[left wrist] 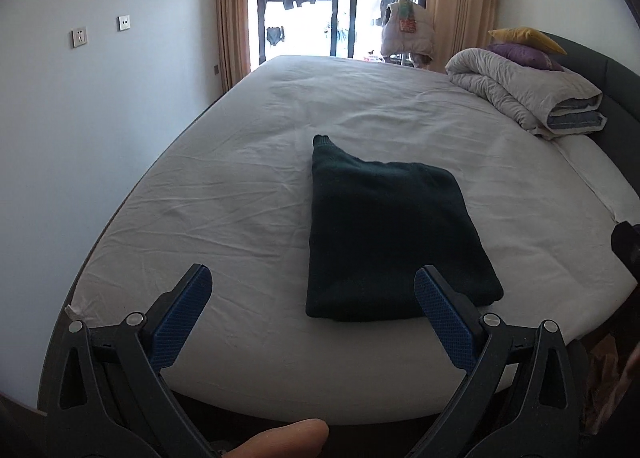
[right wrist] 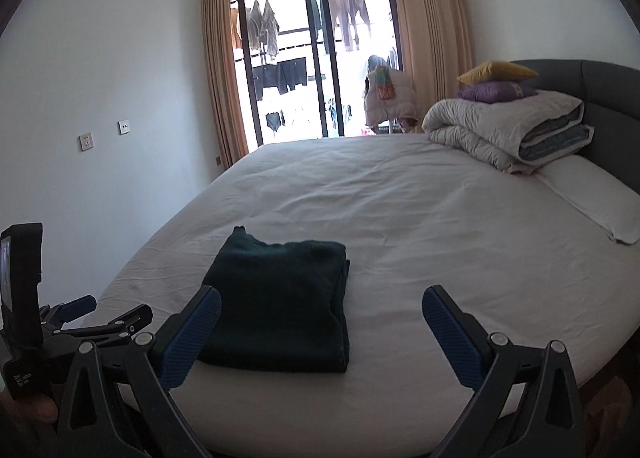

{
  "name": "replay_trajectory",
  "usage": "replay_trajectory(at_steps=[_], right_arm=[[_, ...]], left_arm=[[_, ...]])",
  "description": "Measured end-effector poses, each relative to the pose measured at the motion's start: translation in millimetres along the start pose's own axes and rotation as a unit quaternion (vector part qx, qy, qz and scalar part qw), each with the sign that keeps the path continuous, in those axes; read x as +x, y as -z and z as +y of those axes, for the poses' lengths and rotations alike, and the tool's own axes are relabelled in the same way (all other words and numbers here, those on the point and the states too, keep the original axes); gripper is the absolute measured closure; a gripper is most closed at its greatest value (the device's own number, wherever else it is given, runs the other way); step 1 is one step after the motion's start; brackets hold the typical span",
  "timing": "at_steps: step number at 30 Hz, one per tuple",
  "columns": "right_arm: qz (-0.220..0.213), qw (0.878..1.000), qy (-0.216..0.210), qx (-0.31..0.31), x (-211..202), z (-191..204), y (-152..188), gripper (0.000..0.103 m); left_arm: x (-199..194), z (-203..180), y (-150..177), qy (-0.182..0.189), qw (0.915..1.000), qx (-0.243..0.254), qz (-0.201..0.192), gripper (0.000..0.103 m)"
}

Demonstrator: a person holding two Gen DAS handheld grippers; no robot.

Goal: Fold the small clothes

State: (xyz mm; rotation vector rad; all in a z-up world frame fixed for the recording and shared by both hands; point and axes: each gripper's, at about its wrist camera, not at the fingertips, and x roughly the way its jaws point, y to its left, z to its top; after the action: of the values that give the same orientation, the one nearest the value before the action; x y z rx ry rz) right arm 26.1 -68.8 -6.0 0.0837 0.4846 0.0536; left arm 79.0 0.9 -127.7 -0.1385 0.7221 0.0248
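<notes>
Left hand-held gripper (left wrist: 312,290) is hovering over the near edge of the bed (left wrist: 248,162), jaws spread wide, nothing between the blue pads (left wrist: 182,322). Right pad is overlapping the near right corner of the sweater (left wrist: 384,234) in the left wrist view; contact cannot be confirmed.

Right hand-held gripper (right wrist: 322,310) is likewise standing open and empty, hanging above the near bed edge. Its left pad is sitting in front of the sweater's near left corner in the right wrist view; touching or not, cannot tell.

Sweater, dark green, is lying folded into a compact rectangle on the white sheet, near the front edge of the bed, roughly mid-width. A cuff or hem corner is poking out at the far left of the fold. Layered edges are showing along its right side in the right wrist view.

Left hand-held gripper is also appearing at lower left in the right wrist view (right wrist: 108,312), beside the sweater and apart from it.

Folded duvet (right wrist: 508,130) is sitting at the far right of the bed against the headboard (right wrist: 608,90), with a purple pillow (right wrist: 496,92) and a yellow pillow (right wrist: 498,71) stacked on top.

A fingertip (left wrist: 288,440) is showing at the bottom of the left wrist view.
</notes>
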Motion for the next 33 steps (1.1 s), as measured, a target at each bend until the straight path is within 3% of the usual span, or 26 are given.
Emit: replay_trajectory(at_steps=[14,33], right_arm=[[0.061,0.998,-0.002,-0.018,40.5,17.0,19.6,0.000],[0.100,0.995,0.004,-0.023,66.1,19.8,30.7,0.000]], left_arm=[[74.9,19.8,-11.3,-0.002,0.9992,-0.007,0.039,0.000],[99.1,21.9,-8.1,0.000,0.9979,-0.010,0.064,0.000]])
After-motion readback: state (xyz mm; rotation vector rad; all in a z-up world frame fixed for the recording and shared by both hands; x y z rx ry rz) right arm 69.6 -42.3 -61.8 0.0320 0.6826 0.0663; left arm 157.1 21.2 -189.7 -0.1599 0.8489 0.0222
